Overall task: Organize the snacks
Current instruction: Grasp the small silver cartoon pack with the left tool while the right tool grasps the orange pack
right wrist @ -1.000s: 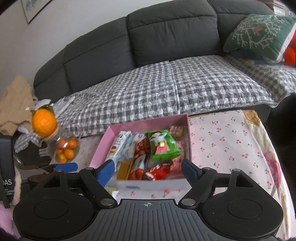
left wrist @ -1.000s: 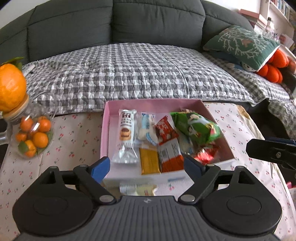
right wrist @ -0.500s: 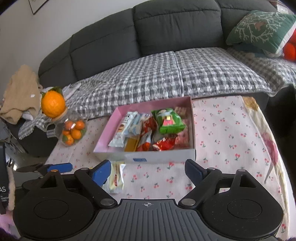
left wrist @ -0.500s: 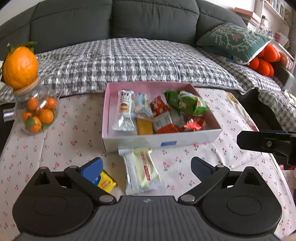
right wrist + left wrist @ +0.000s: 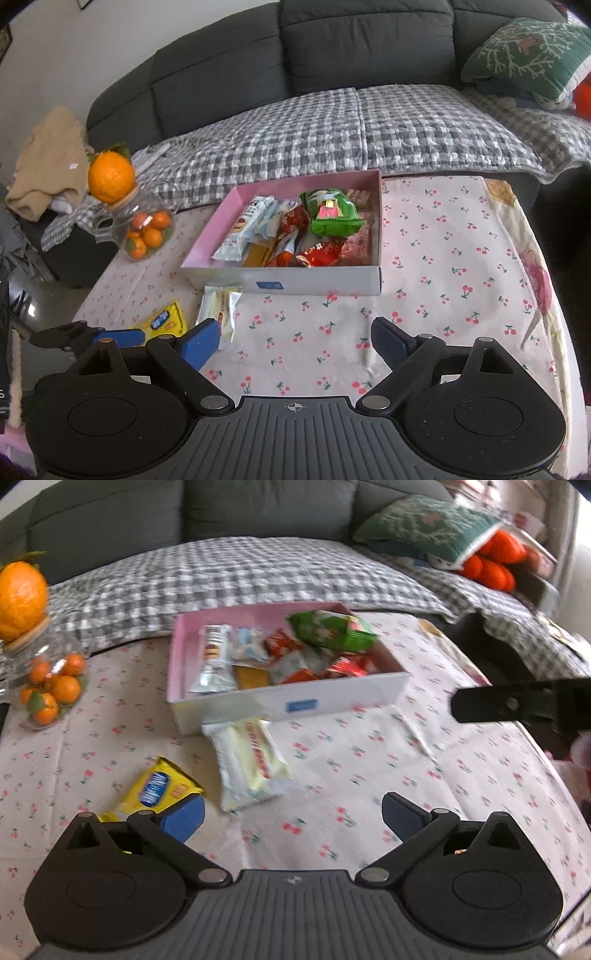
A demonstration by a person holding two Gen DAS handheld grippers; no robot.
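Observation:
A white box with a pink inside [image 5: 258,701] [image 5: 314,284] holds several wrapped snacks, among them a green bag [image 5: 332,629] [image 5: 332,212]. Just in front of the box, a pale yellow snack pack [image 5: 251,764] [image 5: 221,310] lies on the cherry-print tablecloth. A yellow packet [image 5: 159,786] [image 5: 162,321] lies to its left. My left gripper [image 5: 291,818] hovers open just short of both loose packs, its left finger beside the yellow packet. My right gripper [image 5: 295,341] is open over bare cloth, nothing between its fingers. One finger of the left gripper [image 5: 114,336] shows at the right wrist view's lower left.
A glass jar of small oranges [image 5: 48,686] [image 5: 144,229] with a large orange on its lid stands left of the box. Behind the table is a dark sofa with a checked quilt [image 5: 240,576] and a green cushion [image 5: 528,55]. The table's edge runs down the right.
Both grippers have drawn back from the box, so the pale pack and yellow packet now show in front of it. The left gripper's jaws have spread wider.

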